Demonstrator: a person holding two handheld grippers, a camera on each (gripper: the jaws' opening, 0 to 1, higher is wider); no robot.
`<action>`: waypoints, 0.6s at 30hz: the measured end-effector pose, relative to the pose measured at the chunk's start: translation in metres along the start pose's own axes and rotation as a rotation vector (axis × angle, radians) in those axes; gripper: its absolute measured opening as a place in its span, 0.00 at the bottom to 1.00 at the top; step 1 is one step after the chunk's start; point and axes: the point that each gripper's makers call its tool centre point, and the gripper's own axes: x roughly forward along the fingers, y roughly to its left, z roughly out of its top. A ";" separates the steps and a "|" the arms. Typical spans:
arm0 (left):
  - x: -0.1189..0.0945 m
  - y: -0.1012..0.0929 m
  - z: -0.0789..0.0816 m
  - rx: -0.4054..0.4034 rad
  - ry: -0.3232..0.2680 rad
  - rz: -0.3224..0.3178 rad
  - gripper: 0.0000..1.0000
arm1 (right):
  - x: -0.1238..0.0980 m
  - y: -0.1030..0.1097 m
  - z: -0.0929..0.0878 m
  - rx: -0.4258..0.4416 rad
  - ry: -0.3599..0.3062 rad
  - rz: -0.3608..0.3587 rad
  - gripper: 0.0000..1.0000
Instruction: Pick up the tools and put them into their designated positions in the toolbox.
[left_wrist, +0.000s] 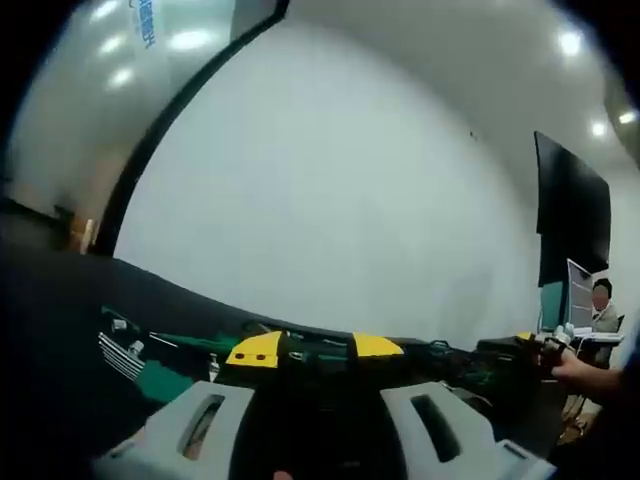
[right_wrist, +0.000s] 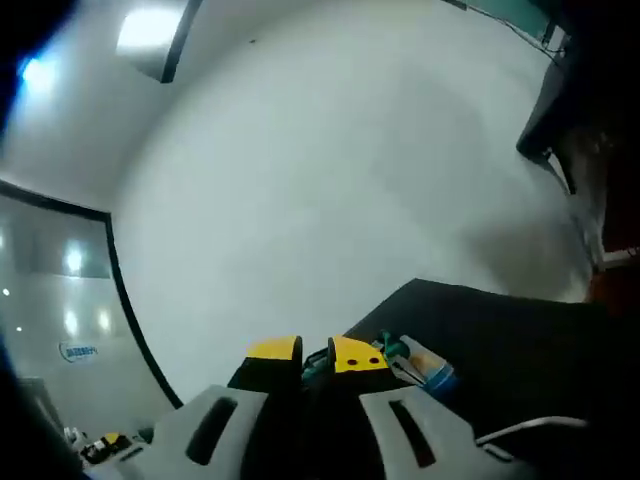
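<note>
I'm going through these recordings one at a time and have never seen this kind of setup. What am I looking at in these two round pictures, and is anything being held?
There is no robot arm here. A person holds a two-jaw gripper in each hand, and a fisheye camera rides on each, looking forward along its jaws.

In the left gripper view, the left gripper rises from the bottom, its pale jaws apart. Beyond it a dark table carries a toolbox with yellow latches and green-handled tools, too small to name. A person stands at the right edge.

In the right gripper view, the right gripper also stands with its jaws apart. Past its tips are the same yellow latches and some small green and blue items.

Nothing sits between either pair of jaws. Most of both pictures is a plain white wall.
</note>
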 end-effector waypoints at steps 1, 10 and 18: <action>0.000 -0.001 0.000 0.001 0.001 0.000 0.26 | 0.001 -0.001 0.000 0.001 0.002 0.000 0.09; 0.002 0.008 0.000 -0.004 -0.001 0.000 0.26 | -0.003 0.007 -0.013 -0.018 0.047 0.004 0.09; 0.004 0.018 0.004 -0.032 -0.013 -0.003 0.25 | -0.007 0.012 -0.016 -0.011 0.050 -0.004 0.09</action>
